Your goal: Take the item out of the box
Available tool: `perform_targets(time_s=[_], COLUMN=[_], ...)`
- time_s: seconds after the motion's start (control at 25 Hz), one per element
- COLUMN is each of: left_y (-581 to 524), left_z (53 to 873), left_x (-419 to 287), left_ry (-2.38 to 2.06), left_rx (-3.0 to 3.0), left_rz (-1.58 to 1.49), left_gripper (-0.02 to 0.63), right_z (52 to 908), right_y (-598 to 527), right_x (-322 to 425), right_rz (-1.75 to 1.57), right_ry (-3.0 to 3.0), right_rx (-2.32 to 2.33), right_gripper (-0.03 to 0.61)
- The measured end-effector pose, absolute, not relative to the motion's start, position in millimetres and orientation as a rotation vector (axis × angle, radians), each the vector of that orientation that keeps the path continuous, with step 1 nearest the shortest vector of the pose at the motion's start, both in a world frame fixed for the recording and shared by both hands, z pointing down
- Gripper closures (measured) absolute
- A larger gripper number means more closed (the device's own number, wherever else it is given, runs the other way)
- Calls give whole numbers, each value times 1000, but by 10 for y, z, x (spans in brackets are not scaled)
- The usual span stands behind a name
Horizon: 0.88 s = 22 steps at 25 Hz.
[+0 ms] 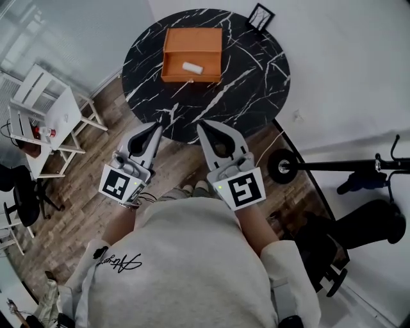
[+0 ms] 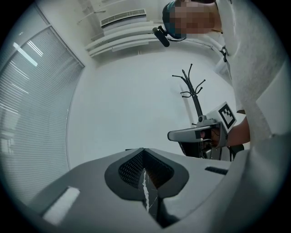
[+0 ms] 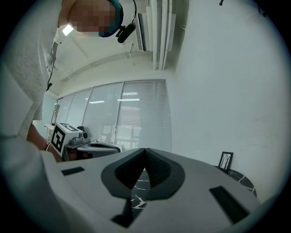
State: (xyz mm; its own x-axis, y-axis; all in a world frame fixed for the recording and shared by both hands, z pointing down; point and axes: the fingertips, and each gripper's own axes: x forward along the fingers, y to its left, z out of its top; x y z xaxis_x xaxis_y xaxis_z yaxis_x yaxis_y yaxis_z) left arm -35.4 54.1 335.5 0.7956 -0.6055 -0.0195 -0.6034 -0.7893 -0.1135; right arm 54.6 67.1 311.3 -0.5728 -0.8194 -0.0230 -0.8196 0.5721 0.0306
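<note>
An open orange box (image 1: 191, 54) lies on the far half of a round black marble table (image 1: 256, 96), with its lid folded back. A small white item (image 1: 192, 67) rests inside it. My left gripper (image 1: 159, 125) and right gripper (image 1: 199, 125) hover side by side at the table's near edge, well short of the box. Both are shut with nothing between their tips. In the left gripper view the jaws (image 2: 144, 151) meet at a point, and the right gripper (image 2: 200, 133) shows beside them. The right gripper view shows its jaws (image 3: 145, 150) closed too.
A small black picture frame (image 1: 261, 17) stands at the table's far right edge. A white shelf unit (image 1: 45, 118) is on the wooden floor to the left. A scooter (image 1: 339, 168) lies on the right. A coat rack (image 2: 193, 93) stands by the wall.
</note>
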Motion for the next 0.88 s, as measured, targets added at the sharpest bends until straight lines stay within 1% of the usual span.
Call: perform_targets(time_s=[0.36,0.88], left_y=[612,264], left_z=[3450,3364], left_x=[-426,-326], left_ry=[1042,974], left_rx=[-2890,-2877], left_rz=[-41,-7], left_gripper=[611,611], right_z=[3238,3126], right_y=[626,287], right_x=[519,586], right_rz=[-3,66], right_ry=[2815,2792], right_rx=[-1403,-1445], right_gripper=[569,569])
